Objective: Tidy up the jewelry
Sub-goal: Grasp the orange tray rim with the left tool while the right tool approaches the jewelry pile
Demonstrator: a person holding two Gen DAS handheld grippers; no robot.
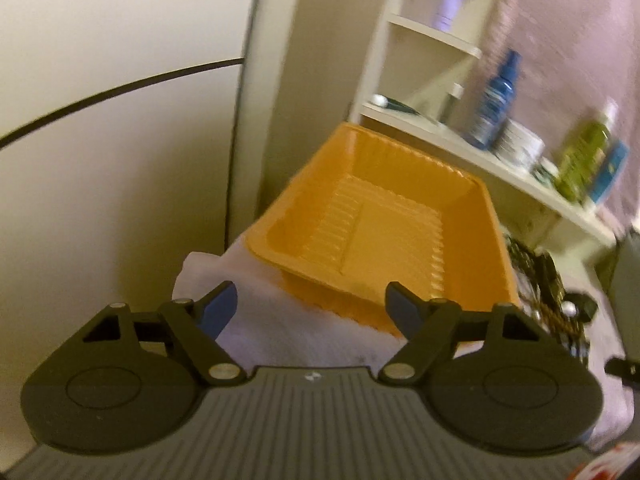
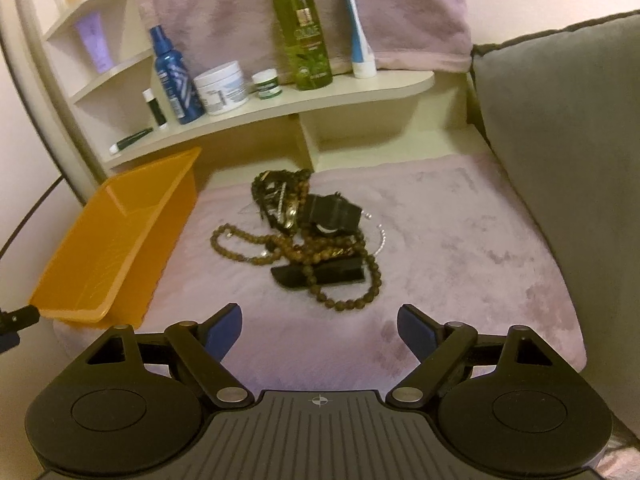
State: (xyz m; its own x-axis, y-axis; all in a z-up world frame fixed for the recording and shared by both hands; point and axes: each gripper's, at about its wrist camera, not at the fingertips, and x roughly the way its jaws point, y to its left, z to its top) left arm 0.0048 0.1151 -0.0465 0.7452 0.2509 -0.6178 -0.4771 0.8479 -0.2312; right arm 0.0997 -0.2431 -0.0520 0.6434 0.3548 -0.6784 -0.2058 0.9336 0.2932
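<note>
Right view shows whole jewelry pile, left mostly orange tray; left gripper and right gripper tilted down, jaws wide, empty.

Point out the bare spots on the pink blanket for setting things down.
Free: blanket between the jewelry pile and grey cushion, and the strip before the right gripper. The orange tray sits empty. Crowded: the pile itself.

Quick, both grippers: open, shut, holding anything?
Left gripper: open, empty, facing the orange tray.
Right gripper: open, empty, short of the jewelry pile.
</note>
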